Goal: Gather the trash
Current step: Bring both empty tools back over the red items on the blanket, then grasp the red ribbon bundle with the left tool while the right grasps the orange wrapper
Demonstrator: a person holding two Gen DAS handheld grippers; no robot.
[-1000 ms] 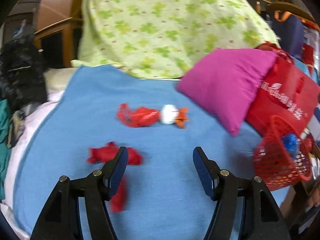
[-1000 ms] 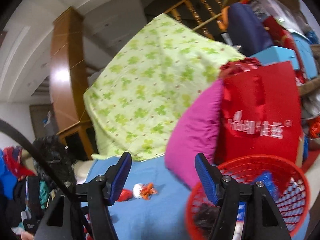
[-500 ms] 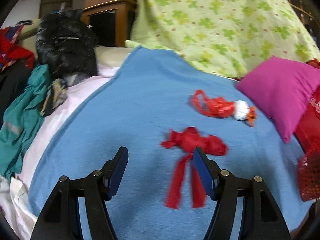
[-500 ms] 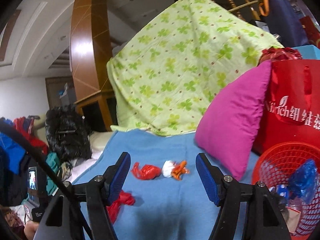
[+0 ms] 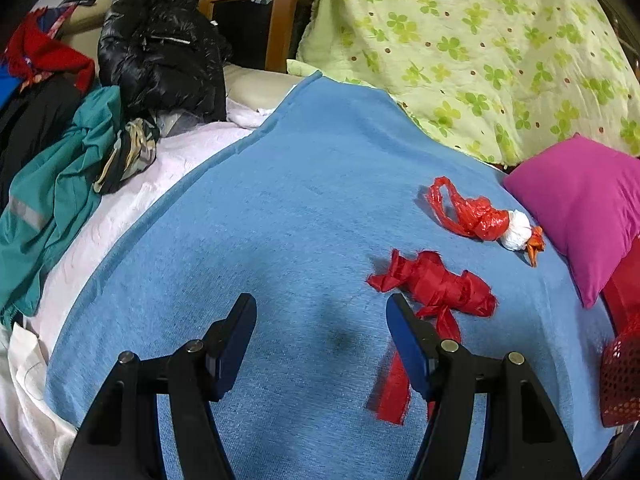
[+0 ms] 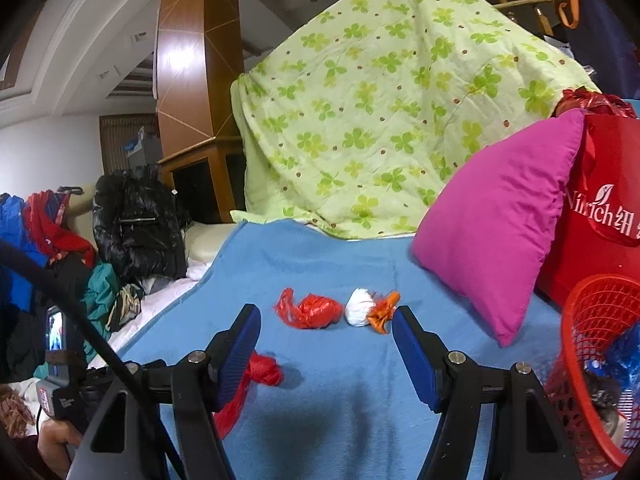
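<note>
You're working in a lived-in home bedroom: ahead of your grippers lies a blue blanket on a bed, a clover-print quilt beyond, a magenta pillow right, piled jackets left.

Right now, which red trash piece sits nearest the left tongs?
The red ribbon bundle, right beside the left tongs' right finger. The red plastic bag lies farther back, against a white wad.

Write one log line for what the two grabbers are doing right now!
left gripper: open, empty | right gripper: open, empty | red bag, wad: on blanket
</note>
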